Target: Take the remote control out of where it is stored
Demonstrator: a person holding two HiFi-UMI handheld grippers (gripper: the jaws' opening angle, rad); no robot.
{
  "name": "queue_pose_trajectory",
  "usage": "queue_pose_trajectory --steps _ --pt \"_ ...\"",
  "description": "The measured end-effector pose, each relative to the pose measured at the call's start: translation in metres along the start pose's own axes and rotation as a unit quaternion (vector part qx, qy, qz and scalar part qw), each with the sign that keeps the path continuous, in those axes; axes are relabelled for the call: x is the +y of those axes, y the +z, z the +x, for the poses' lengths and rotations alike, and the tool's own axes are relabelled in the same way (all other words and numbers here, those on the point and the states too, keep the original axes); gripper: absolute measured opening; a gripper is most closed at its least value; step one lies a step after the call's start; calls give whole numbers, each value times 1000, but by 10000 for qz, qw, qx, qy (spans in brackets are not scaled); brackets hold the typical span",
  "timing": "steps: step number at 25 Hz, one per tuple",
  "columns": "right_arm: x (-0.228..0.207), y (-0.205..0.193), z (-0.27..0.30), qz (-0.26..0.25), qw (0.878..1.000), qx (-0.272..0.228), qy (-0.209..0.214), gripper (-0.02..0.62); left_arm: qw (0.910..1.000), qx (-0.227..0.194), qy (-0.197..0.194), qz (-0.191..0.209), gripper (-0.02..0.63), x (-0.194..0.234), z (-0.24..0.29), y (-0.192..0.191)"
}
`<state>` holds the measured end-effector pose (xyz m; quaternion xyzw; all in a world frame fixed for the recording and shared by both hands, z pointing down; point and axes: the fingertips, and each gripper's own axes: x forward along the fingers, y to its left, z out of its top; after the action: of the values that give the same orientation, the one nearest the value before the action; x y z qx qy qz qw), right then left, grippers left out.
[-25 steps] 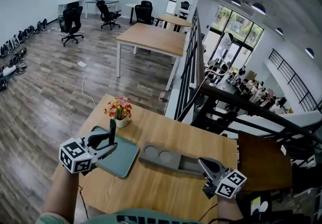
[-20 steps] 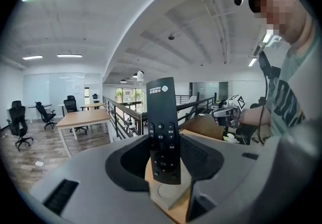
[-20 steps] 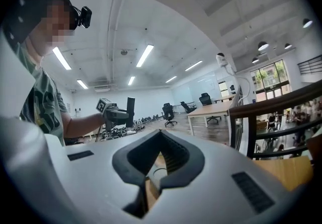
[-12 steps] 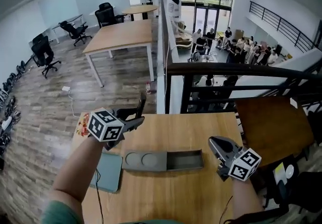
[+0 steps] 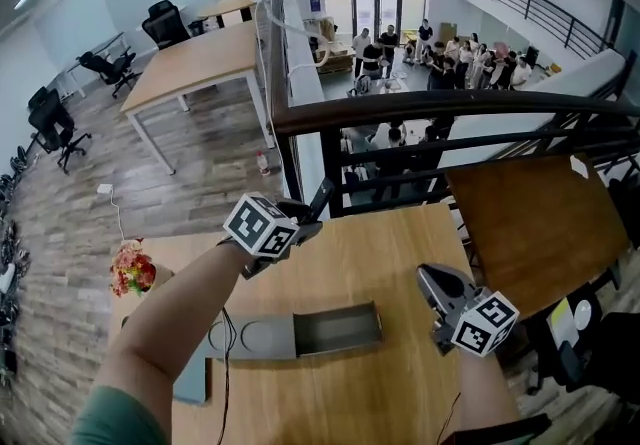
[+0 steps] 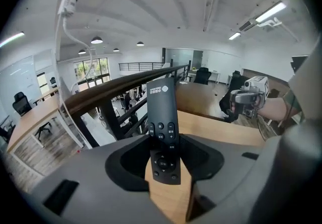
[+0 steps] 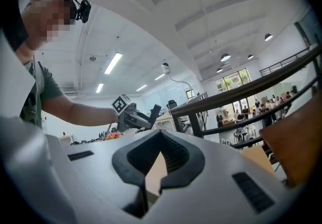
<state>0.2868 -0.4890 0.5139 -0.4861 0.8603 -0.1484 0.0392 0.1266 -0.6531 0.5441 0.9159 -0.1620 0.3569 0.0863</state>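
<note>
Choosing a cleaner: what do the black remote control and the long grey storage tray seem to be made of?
Black remote control: looks like matte plastic with an even, dull face; the buttons are possibly rubber. Long grey storage tray: probably moulded matte plastic, given its uniform colour, rounded recesses and lack of shine.

The remote control [image 6: 162, 132] is showing black, with white button marks and small white print at its top, between the jaws of the grey left gripper [image 6: 163, 167]. That gripper and the grey right gripper [image 5: 432, 278] are both carrying black-and-white square markers. On the light wooden table [image 5: 400, 243] a grey tray [image 5: 335, 328] is lying. A grey-green mat [image 5: 190, 385] and red-and-orange flowers [image 5: 132, 271] are showing towards the table's left edge, and a dark brown railing [image 5: 450, 105] is running beyond the table's far edge.
</note>
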Motion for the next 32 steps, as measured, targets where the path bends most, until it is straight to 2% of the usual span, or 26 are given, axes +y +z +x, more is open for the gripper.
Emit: queue_pose_trajectory --steps 8,13,17,25,30,32 --pt "-56 -43 6 110 9997 -173 -119 -1 9944 959 -115 438 181 -1 121 -17" --pt "-86 -72 -6 231 9987 -210 -413 -2 9853 1564 -186 654 181 -9 186 -40" --pt "-108 -86 -15 299 9980 -307 -472 -1 9771 1962 -54 820 181 -2 235 -53" --pt "-120 -86 -19 224 9981 -418 -386 -1 9644 2432 -106 1028 181 -7 285 -63" --pt "-123 -91 -18 254 9978 -480 -371 -1 9593 2620 8 1055 183 -4 300 -66" --pt "-123 -95 -21 273 9977 -492 -371 -1 9548 2717 29 1210 183 -9 305 -66"
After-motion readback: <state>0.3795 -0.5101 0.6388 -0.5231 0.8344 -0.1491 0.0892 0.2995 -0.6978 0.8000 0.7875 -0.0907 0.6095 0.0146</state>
